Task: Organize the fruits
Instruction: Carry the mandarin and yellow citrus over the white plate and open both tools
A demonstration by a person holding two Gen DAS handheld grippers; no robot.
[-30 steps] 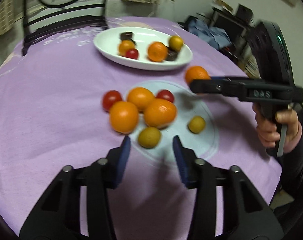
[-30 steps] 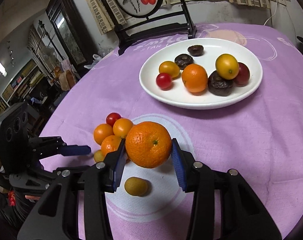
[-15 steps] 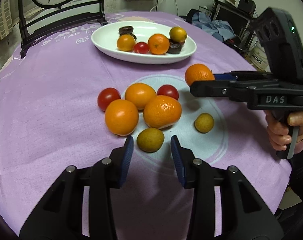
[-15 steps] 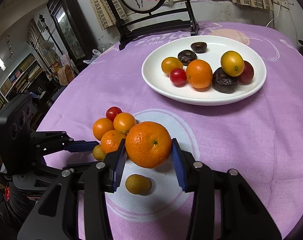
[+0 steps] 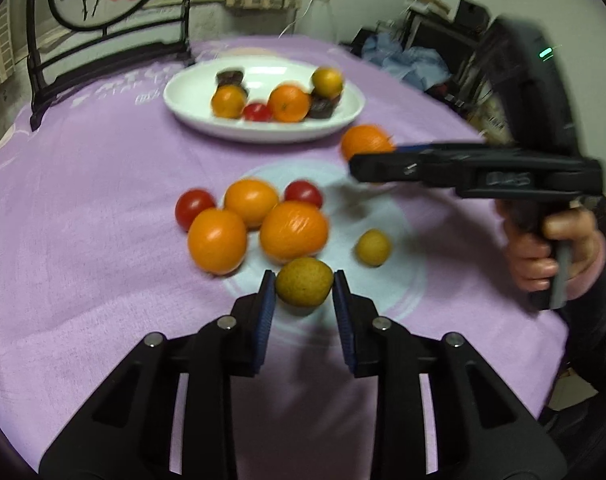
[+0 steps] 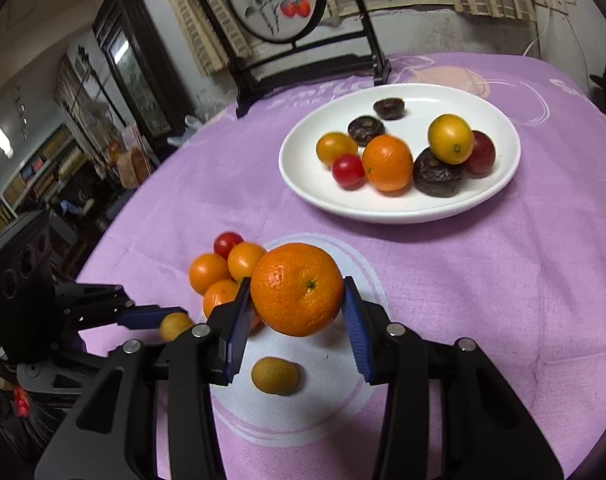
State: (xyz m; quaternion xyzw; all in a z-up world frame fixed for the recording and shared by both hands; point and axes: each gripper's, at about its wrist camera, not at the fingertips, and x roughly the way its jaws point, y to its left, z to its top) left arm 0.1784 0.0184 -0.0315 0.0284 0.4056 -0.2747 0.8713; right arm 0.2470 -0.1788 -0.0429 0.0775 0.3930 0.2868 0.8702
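Observation:
My left gripper (image 5: 304, 286) has its blue pads on both sides of a small yellow-green fruit (image 5: 304, 282) on the purple cloth, closed onto it. My right gripper (image 6: 296, 292) is shut on a large orange (image 6: 297, 289) and holds it above the cloth; it also shows in the left wrist view (image 5: 365, 142). A cluster of oranges (image 5: 293, 230) and cherry tomatoes (image 5: 194, 206) lies just beyond the left gripper. A second small yellow-green fruit (image 6: 275, 375) lies under the right gripper. A white plate (image 6: 399, 210) at the back holds several fruits.
A dark wooden screen stand (image 6: 279, 12) rises behind the plate at the table's far edge. The round table drops off on all sides; cluttered furniture (image 5: 435, 60) stands beyond the right side. The other hand-held gripper body (image 6: 23, 288) is at the left.
My left gripper has moved forward around the small yellow-green fruit and its pads have closed onto it. My right gripper has carried the orange a little toward the plate.

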